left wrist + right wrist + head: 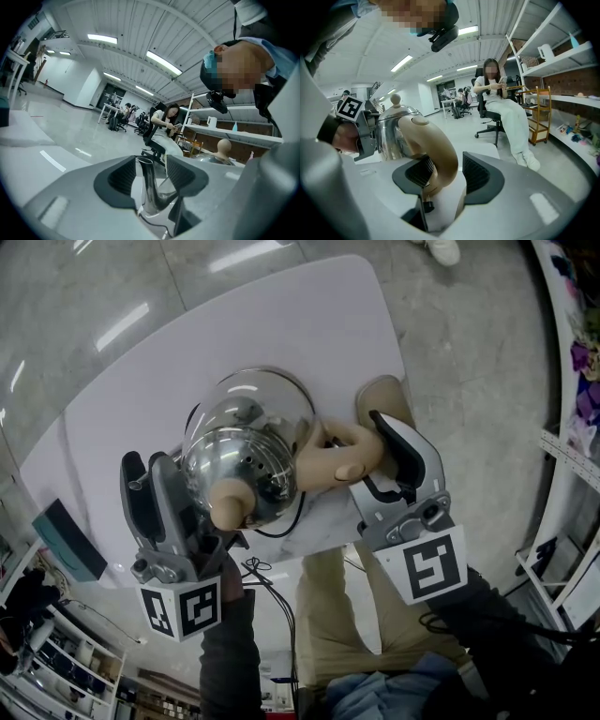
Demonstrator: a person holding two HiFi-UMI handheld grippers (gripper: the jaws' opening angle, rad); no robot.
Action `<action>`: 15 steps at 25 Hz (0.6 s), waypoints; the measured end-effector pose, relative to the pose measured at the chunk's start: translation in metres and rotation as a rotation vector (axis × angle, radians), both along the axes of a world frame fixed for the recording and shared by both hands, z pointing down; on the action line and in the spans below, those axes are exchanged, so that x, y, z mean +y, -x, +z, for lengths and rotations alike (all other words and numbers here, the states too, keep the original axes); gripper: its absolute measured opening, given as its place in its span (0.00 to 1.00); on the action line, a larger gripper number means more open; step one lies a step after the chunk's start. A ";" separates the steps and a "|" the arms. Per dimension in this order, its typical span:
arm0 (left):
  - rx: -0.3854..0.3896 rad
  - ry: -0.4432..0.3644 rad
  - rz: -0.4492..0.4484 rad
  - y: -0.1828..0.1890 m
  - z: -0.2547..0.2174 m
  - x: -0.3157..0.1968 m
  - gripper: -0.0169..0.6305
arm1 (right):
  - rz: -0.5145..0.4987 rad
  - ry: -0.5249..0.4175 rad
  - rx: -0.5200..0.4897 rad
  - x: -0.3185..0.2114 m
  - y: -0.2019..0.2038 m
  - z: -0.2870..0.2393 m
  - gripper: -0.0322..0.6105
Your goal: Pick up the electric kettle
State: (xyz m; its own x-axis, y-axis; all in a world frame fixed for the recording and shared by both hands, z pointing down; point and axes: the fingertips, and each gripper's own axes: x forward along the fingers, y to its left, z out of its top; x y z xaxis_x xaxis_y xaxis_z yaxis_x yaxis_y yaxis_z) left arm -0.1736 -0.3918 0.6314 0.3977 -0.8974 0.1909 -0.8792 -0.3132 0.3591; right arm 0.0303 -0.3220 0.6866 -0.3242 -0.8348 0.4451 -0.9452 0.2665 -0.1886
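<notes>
On the white table [309,324], near its front edge: kettle [248,442], domed mirror-polished steel, smooth beige knob [230,507], arched beige handle [440,150]. Around that handle, right gripper [446,173] with jaws apart, one ribbed pad touching, the other just clear. Left gripper [152,176] likewise apart, flanking the thin steel spout [149,187].

The left gripper [155,491] and right gripper [392,448] are grey with black ribbed pads [477,176]. Each has a white cube [183,608] with black square markers. The sleeves [230,657] are dark, the trousers [328,624] beige.
</notes>
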 end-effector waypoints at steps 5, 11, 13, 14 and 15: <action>-0.012 0.012 0.014 -0.003 0.005 -0.005 0.17 | -0.026 -0.017 0.001 -0.010 0.008 -0.003 0.32; -0.034 0.023 0.014 -0.009 0.005 -0.004 0.09 | -0.033 0.002 0.022 -0.008 0.001 0.002 0.32; -0.032 0.033 -0.002 -0.008 0.003 -0.003 0.09 | -0.035 0.002 0.023 -0.009 0.000 -0.001 0.32; -0.032 0.038 -0.007 -0.006 0.000 -0.002 0.09 | -0.035 0.002 0.021 -0.009 0.002 -0.005 0.32; -0.031 0.040 -0.011 -0.003 -0.005 0.001 0.09 | -0.035 0.000 0.017 -0.007 0.005 -0.011 0.31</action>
State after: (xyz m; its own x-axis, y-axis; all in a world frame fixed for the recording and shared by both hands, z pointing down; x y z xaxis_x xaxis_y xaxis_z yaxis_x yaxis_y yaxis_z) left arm -0.1710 -0.3906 0.6263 0.3811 -0.8931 0.2391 -0.8934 -0.2892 0.3438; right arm 0.0256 -0.3291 0.6757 -0.3453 -0.8229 0.4513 -0.9385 0.2993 -0.1722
